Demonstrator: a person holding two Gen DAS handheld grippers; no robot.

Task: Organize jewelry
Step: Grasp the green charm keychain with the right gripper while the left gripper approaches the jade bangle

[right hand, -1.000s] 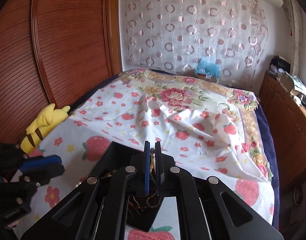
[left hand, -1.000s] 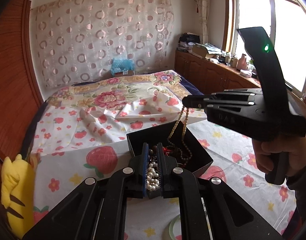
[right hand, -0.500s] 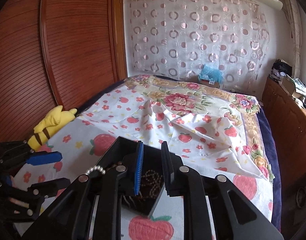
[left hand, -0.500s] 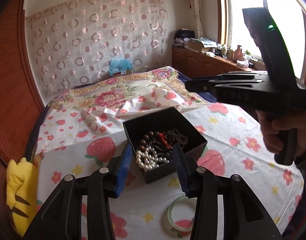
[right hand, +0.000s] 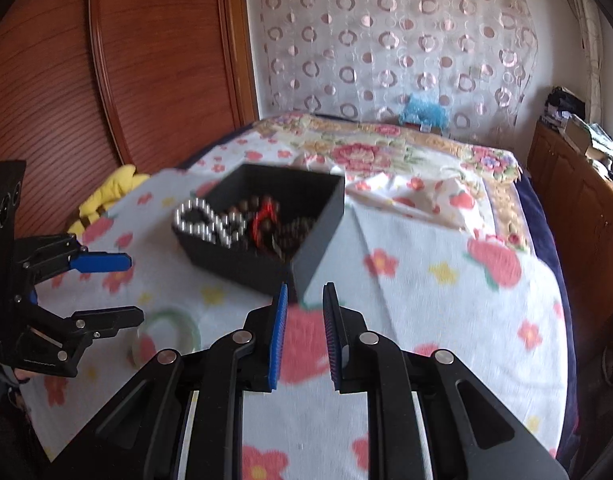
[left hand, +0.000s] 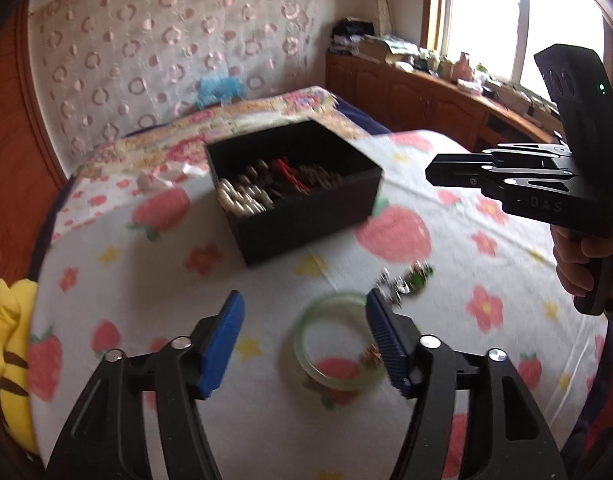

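A black box (left hand: 294, 188) sits on the bed, on a white sheet (left hand: 446, 264) with red strawberries and little flowers. The box is open on top and full of jewelry. A string of white pearls (right hand: 208, 222) lies at one end, spilling a bit over the edge. Next to it are dark brown beads (right hand: 250, 210) and something red (right hand: 262, 216). The pictures are blurry, so the small bits are hard to make out. On the sheet, nearer than the box, lies a pale green bangle (left hand: 338, 344). It is flat on the sheet, with a tiny brown thing (left hand: 372, 356) inside its ring. Just past it, to the right, is a small pile of shiny bits with some green (left hand: 406, 278). The left gripper (left hand: 302, 334) is spread wide and holds nothing. Its blue pads (left hand: 222, 340) are over the sheet, and the bangle shows between them, closer to the right pad. The right gripper (right hand: 304, 332) is parted a little and holds nothing too. It hangs near the closest corner of the box, not touching it. A yellow stuffed toy (left hand: 6, 356) lies at the left edge of the bed. A spotted curtain (right hand: 386, 48) hangs on the far wall.
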